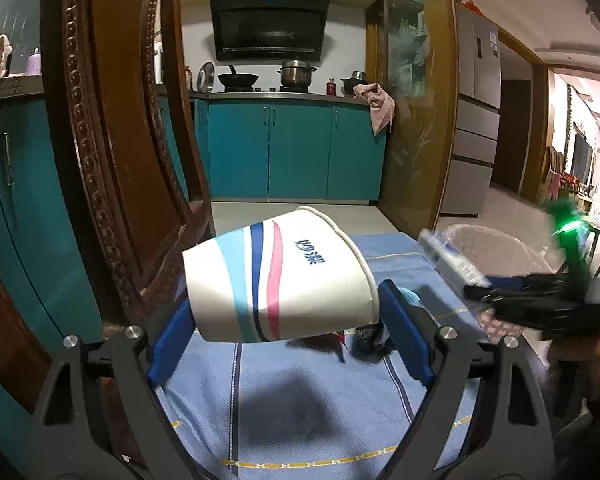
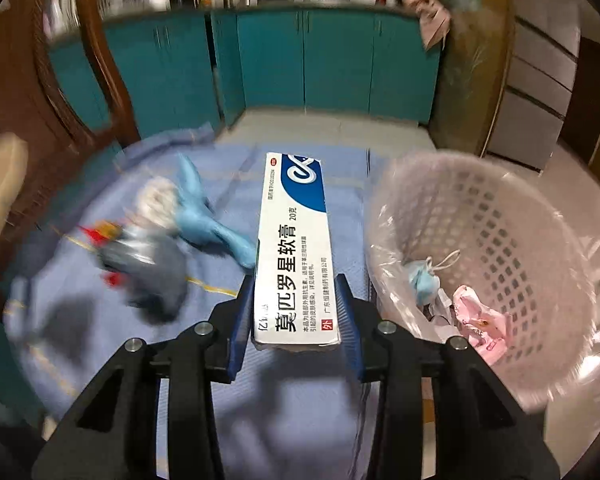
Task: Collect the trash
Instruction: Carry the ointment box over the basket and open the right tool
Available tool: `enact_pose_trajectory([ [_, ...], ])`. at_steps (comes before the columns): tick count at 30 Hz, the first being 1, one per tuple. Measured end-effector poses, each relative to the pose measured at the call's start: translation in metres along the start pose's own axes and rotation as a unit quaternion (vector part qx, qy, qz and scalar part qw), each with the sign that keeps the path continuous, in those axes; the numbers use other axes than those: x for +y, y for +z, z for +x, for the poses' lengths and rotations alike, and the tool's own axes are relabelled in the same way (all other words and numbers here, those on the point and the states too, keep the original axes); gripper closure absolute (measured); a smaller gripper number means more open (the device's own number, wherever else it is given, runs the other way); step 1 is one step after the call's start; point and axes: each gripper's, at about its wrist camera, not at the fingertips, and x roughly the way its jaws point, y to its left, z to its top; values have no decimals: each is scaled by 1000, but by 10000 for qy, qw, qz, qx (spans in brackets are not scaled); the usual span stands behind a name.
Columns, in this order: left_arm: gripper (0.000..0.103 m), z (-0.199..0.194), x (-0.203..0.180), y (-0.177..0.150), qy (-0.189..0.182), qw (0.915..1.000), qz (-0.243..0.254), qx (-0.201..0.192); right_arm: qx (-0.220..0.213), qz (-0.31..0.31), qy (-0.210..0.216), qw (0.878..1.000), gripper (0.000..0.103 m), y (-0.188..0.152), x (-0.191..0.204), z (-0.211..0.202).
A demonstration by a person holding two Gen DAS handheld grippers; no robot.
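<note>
Box (image 2: pixel 294 256): "莫匹罗星软膏 20克" | right gripper (image 2: pixel 296 312): clamped on it

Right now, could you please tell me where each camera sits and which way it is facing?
Left wrist: on the left gripper, facing the teal kitchen cabinets; its fingers hold a striped white paper cup.
Right wrist: on the right gripper, angled down at the blue tablecloth; its fingers clamp a white-and-blue ointment box.
Shared: the box, cloth, cabinets and pink lined plastic basket.
</note>
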Motion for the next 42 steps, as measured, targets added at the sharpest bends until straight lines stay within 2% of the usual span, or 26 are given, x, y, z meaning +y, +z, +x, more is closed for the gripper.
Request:
enact_pose_trajectory([
  [3, 16, 1, -6, -2, -72, 9999, 127, 47, -341, 94, 9, 9994, 63, -16, 9, -36],
  [7, 16, 4, -13, -4, -172, 9995, 197, 181, -514, 151, -60, 9985, 63, -35, 18, -57],
  [18, 16, 13, -17, -8, -232, 9986, 161, 445, -572, 171, -31, 9982, 63, -34, 17, -59],
  [31, 16, 15, -17, -11, -275, 9984, 199, 449, -509, 134, 5, 9986, 63, -34, 19, -56],
  [35, 16, 14, -15, -11, -270, 9985, 171, 443, -924, 333, -181, 9950, 63, -27, 5, -66],
  [39, 16, 15, -13, -12, -260, 9986, 151, 440, -1695, 877, -688, 9792, 63, -12, -35, -86],
  [42, 16, 16, -13, -12, -264, 9986, 127, 435, -1819, 1151, -997, 9715, 63, -5, -62, -81],
])
